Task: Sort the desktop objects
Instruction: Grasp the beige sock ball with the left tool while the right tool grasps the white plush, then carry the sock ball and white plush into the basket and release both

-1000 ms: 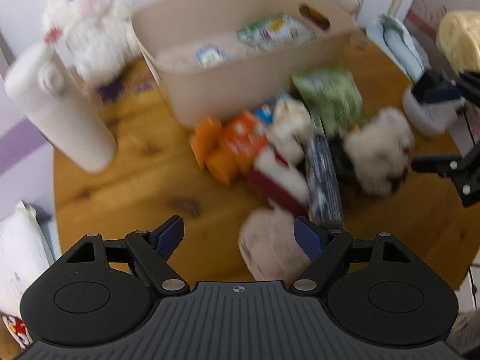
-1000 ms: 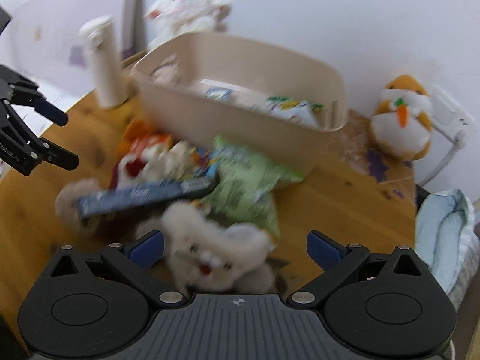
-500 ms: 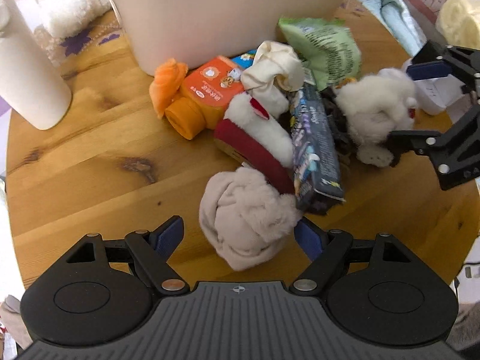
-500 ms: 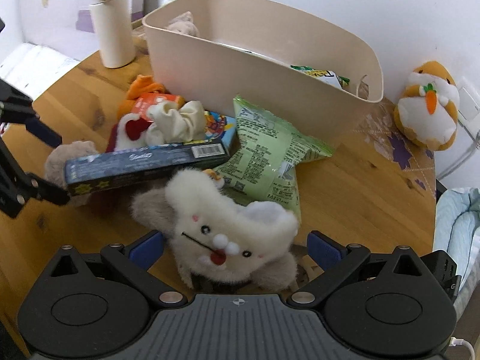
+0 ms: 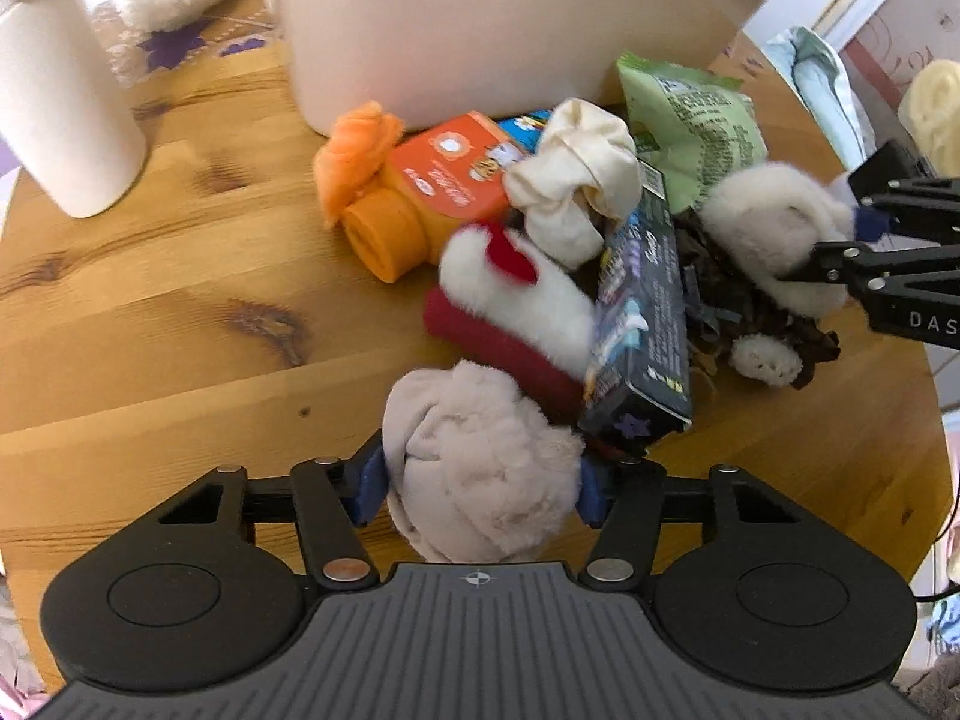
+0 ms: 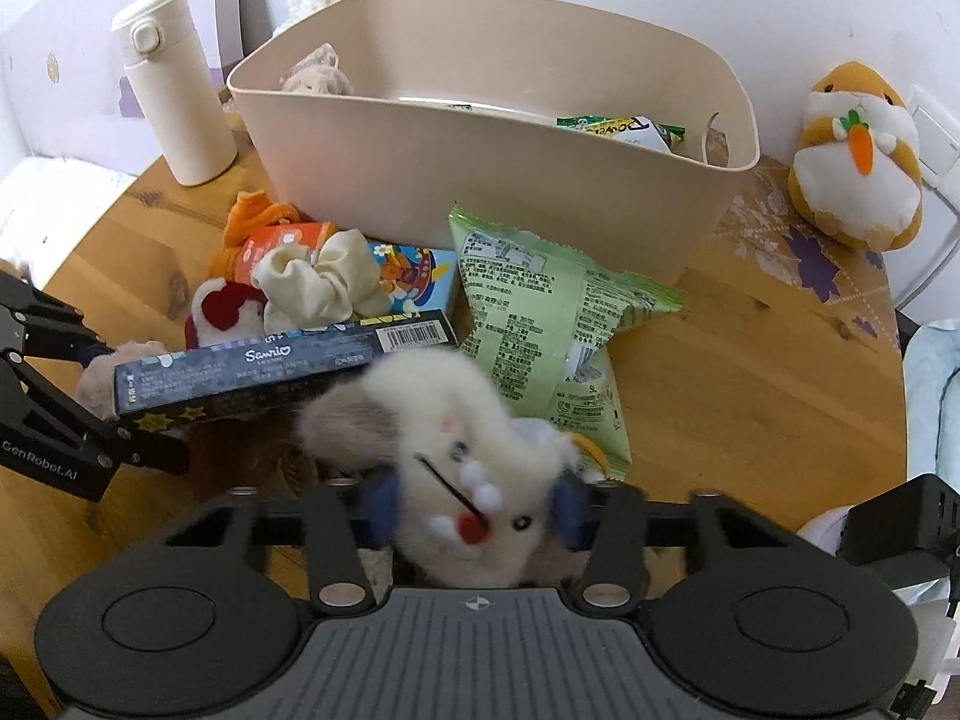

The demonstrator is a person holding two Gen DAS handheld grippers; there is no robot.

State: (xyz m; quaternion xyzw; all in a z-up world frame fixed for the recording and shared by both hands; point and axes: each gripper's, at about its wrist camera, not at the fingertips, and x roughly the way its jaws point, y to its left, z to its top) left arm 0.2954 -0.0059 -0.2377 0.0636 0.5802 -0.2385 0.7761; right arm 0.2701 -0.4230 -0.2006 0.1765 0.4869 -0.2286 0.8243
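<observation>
While both jaws are closing, the left hand-held gripper [image 5: 477, 483] pinches a beige plush [image 5: 480, 468], the right hand-held gripper [image 6: 474, 510] a white one [image 6: 462, 456].

The round table [image 5: 150, 312] is varnished knotty wood with a soft sheen, and the beige bin [image 6: 492, 180] on it is smooth matt plastic. The pale balled cloth [image 5: 480, 468] and the white plush toy [image 6: 462, 468] look fluffy. The green snack bag [image 6: 534, 324] is crinkled glossy film, the dark box [image 6: 264, 372] printed card, the white bottle [image 6: 174, 90] satin-smooth.
</observation>
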